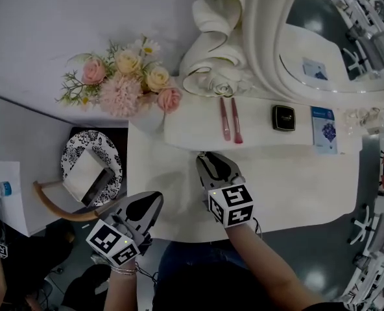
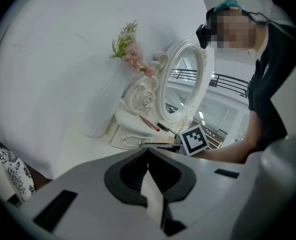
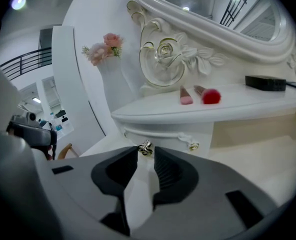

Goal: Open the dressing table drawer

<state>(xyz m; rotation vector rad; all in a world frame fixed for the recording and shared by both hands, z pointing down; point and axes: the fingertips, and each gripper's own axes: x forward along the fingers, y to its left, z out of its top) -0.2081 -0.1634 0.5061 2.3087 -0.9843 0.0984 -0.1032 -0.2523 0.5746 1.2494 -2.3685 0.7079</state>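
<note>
While the drawer [image 3: 173, 138] is sitting fully closed under the raised shelf [image 1: 263, 140] of the white dressing table, the grasp step is under way and the pull is not yet begun. The right tool [image 3: 146, 152] is reaching level with the drawer front, and its tips are standing on either side of the small metallic knob [image 3: 145, 147] at the left end of that front. A second knob [image 3: 193, 146] is sitting further right, untouched.

In the head view the right tool [image 1: 204, 159] is pointing at the shelf's front edge, just below the two pink makeup brushes [image 1: 229, 119] and left of the black compact [image 1: 283, 118]. Its jaws are partly drawn in, with only a narrow gap between them. The knob is filling that gap at the very tips, so it is probably being pinched, though the contact itself is too small to confirm.

The next move is calling for a firm nip on that knob and then a straight draw back over the surface [image 1: 296, 186] toward the person, keeping level so the tips do not slip off.

The left tool [image 2: 148, 151] is hanging back off the near left corner, pressed together and holding nothing; in the head view the left tool [image 1: 157, 197] is well apart from the drawer.
</note>
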